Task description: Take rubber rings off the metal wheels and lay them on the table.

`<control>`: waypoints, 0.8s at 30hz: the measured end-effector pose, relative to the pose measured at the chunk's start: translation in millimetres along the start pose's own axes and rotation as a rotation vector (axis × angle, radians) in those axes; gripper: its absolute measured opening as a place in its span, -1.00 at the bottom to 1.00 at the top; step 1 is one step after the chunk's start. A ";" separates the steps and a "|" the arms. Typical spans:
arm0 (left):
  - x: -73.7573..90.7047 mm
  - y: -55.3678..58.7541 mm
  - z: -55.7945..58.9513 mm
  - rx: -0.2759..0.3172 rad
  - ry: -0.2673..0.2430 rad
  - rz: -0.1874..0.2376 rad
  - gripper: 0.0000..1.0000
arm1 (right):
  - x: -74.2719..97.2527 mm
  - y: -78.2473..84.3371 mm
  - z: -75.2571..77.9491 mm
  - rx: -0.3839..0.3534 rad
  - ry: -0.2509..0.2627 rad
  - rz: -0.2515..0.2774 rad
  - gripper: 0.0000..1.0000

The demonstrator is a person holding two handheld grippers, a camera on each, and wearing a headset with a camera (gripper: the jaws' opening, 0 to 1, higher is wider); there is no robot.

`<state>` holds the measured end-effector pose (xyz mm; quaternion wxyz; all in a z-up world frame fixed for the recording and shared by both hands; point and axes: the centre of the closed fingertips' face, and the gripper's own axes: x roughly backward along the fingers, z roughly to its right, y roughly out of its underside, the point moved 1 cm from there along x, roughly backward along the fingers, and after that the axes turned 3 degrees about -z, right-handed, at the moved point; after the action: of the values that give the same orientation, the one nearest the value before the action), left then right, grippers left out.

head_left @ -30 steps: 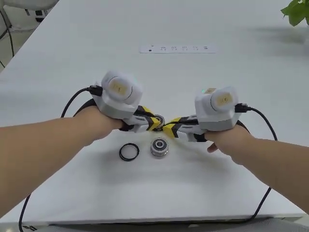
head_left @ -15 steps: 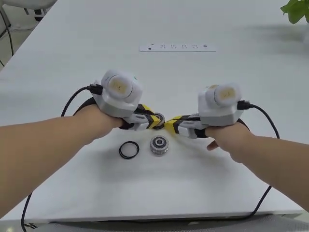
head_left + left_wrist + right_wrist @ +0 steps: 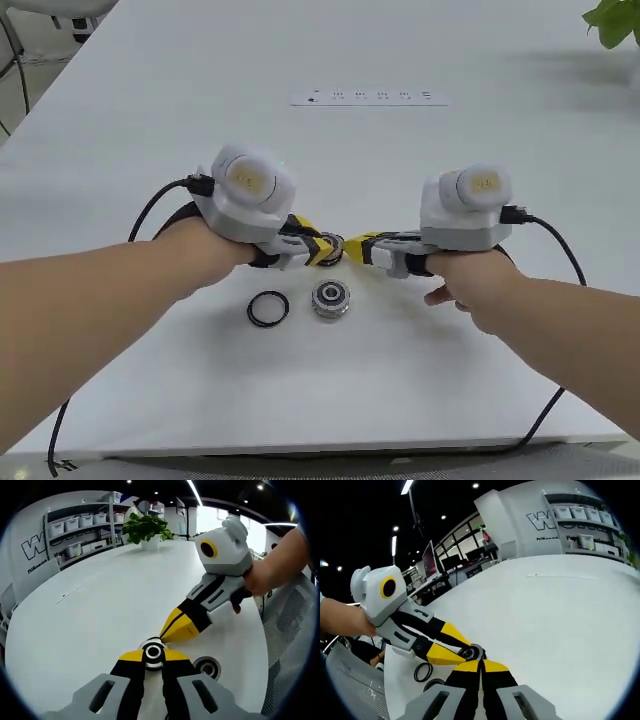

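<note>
Wheel (image 3: 153,651) sits clamped in the left tool (image 3: 151,660). The right tool (image 3: 480,665), jaws together, touches the wheel's rim and has drawn back from it since a second ago.

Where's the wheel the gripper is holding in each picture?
Head view: held wheel in the middle, where yellow tips meet.
Left gripper view: held wheel low centre, in its own jaws.
Right gripper view: held wheel low centre, above its jaws.
Landmark: loose wheel lying close by.
</note>
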<state>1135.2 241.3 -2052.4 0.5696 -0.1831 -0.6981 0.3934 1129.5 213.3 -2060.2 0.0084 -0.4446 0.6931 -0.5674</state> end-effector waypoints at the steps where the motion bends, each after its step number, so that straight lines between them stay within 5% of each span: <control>1: -0.1 0.0 -0.1 0.000 -0.001 0.000 -0.87 | 0.5 0.0 -1.1 -0.001 -0.002 0.004 -1.00; 24: -1.2 0.0 -1.3 -0.003 -0.014 -0.018 -0.87 | -2.9 -5.5 -5.0 0.002 -0.022 0.024 -1.00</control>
<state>1136.8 240.9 -2053.1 0.5678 -0.1748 -0.7044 0.3885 1132.0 219.2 -2055.5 0.0233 -0.4425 0.6975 -0.5632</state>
